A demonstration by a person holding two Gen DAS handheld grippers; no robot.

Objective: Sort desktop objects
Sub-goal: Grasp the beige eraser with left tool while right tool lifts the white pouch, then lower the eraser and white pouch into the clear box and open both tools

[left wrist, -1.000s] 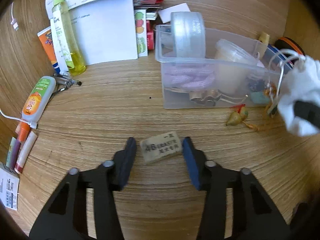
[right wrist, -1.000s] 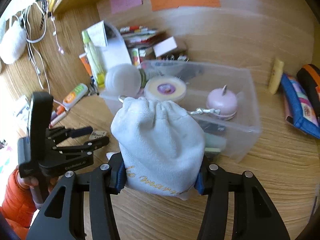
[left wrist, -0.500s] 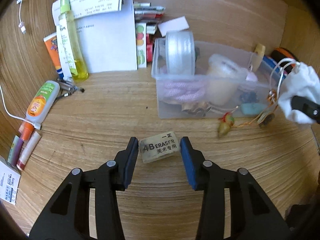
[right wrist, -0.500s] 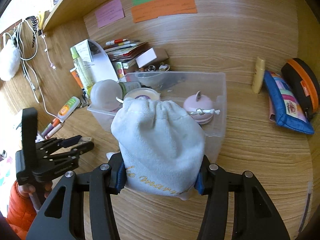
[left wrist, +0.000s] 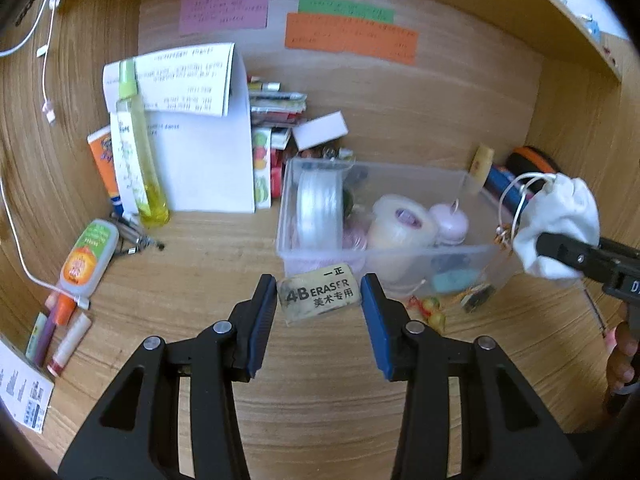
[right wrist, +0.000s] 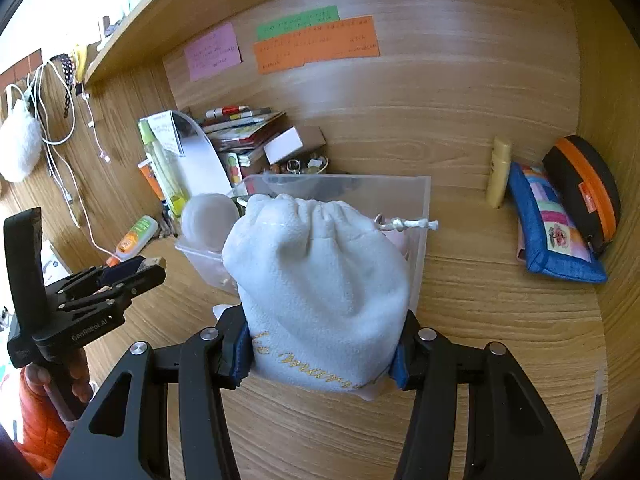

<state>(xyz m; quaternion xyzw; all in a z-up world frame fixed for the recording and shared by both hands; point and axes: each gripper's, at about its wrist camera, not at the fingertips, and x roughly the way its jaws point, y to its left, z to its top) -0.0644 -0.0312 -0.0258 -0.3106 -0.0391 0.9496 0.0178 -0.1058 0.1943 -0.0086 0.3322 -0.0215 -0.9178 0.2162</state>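
My left gripper [left wrist: 319, 294] is shut on a grey "4B ERASER" block [left wrist: 319, 293] and holds it lifted in front of the clear plastic bin [left wrist: 472, 250]. The bin holds tape rolls [left wrist: 320, 210], a pink round thing and small items. My right gripper [right wrist: 323, 350] is shut on a white drawstring pouch [right wrist: 320, 284], held up just in front of the bin [right wrist: 422, 200]. The pouch also shows at the right of the left wrist view [left wrist: 560, 220]. The left gripper with the eraser shows in the right wrist view [right wrist: 136, 270].
A yellow bottle [left wrist: 138, 152], white papers [left wrist: 208, 160] and stacked booklets [left wrist: 276, 108] stand behind the bin. A glue tube [left wrist: 86, 256] and pens [left wrist: 60, 332] lie left. A blue pouch [right wrist: 552, 228] and orange-trimmed case [right wrist: 584, 192] lie right. Small charms [left wrist: 430, 308] lie before the bin.
My left gripper closed on the eraser and lifted it off the desk toward the bin. My right gripper rose with the pouch, still gripped.
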